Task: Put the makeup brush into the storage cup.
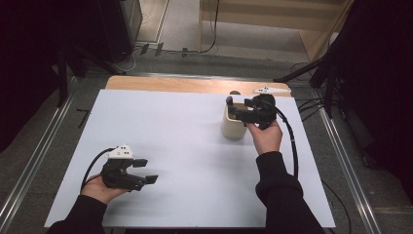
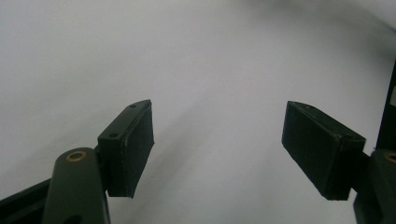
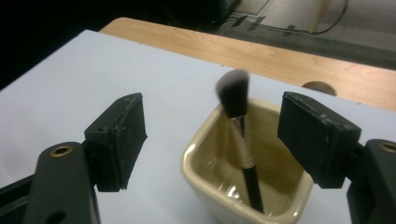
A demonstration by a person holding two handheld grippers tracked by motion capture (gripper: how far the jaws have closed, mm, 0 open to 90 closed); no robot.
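Right gripper (image 1: 233,108): seen in the upper right of the high view, held by the right hand (image 1: 265,136) just at the cup. In the right gripper view (image 3: 212,140) the jaws are spread wide, one on either side of the cup, with nothing clamped between them.

Cup (image 1: 233,126): cream, squarish, glazed; set upright on the white sheet in the upper right of the high view. In the right gripper view (image 3: 219,205) it is seen at lower centre, between the jaws but not touched by either.

Brush (image 3: 240,140): stood in the cup, black handle down, silver ferrule above it, dark bristle head up and blurred. It is leaned toward the upper left of the right gripper view, and its head is raised above the rim. In the high view (image 1: 229,101) its dark head is seen just over the cup.

Left gripper (image 1: 146,170): seen in the lower left of the high view, held by the left hand (image 1: 100,187) low over the sheet, well apart from the cup. In the left gripper view (image 2: 219,149) the jaws are parted wide and nothing is held.

Sheet (image 1: 170,136): white, laid over the wooden table (image 1: 185,84), whose far edge is left bare along the top.
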